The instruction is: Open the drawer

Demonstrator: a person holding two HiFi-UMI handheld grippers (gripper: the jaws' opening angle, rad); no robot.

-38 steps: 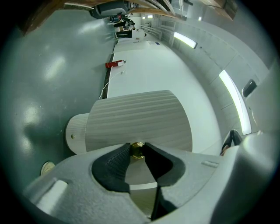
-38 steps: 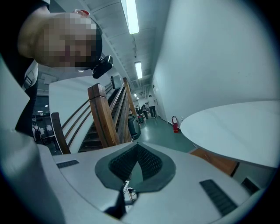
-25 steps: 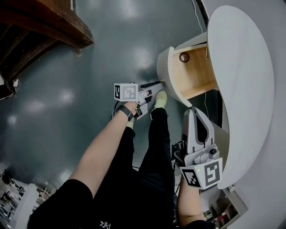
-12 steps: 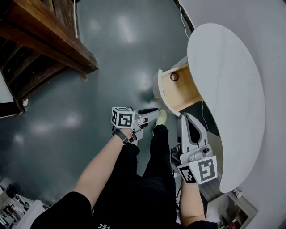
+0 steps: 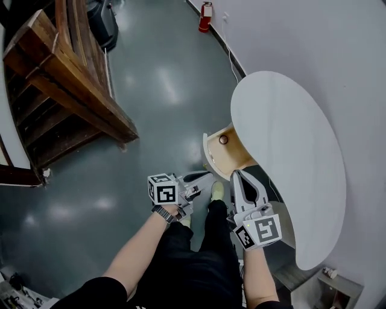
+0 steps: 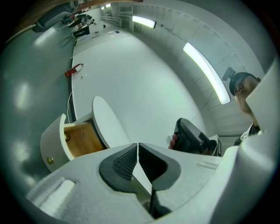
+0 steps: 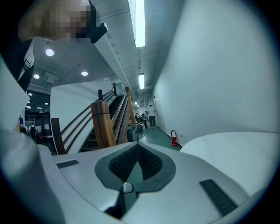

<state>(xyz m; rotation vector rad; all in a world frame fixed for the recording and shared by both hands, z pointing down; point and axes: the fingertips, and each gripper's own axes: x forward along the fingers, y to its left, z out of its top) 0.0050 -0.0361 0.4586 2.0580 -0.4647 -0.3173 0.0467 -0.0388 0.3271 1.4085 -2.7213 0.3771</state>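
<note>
The drawer (image 5: 212,152) stands pulled out from under the white oval table top (image 5: 283,157). It has a curved white front with a small brass knob (image 6: 50,161) and a bare wood inside (image 6: 83,140), where a dark ring (image 5: 224,139) lies. My left gripper (image 5: 208,176) hangs in the air in front of the drawer, apart from it. Its jaws are closing, their tips meet (image 6: 138,144) and nothing is between them. My right gripper (image 5: 235,175) is beside the table edge, shut and empty, with its tips together (image 7: 137,144).
A wooden staircase (image 5: 66,90) rises at the left over the grey floor (image 5: 151,90). A red fire extinguisher (image 5: 205,18) stands by the far wall. The person's legs and a pale shoe (image 5: 217,192) are below the grippers. People stand far down the corridor (image 7: 148,116).
Both grippers have risen, away from the drawer front. The left gripper's jaws have gone from wide apart to tips together. The drawer stays pulled out.
</note>
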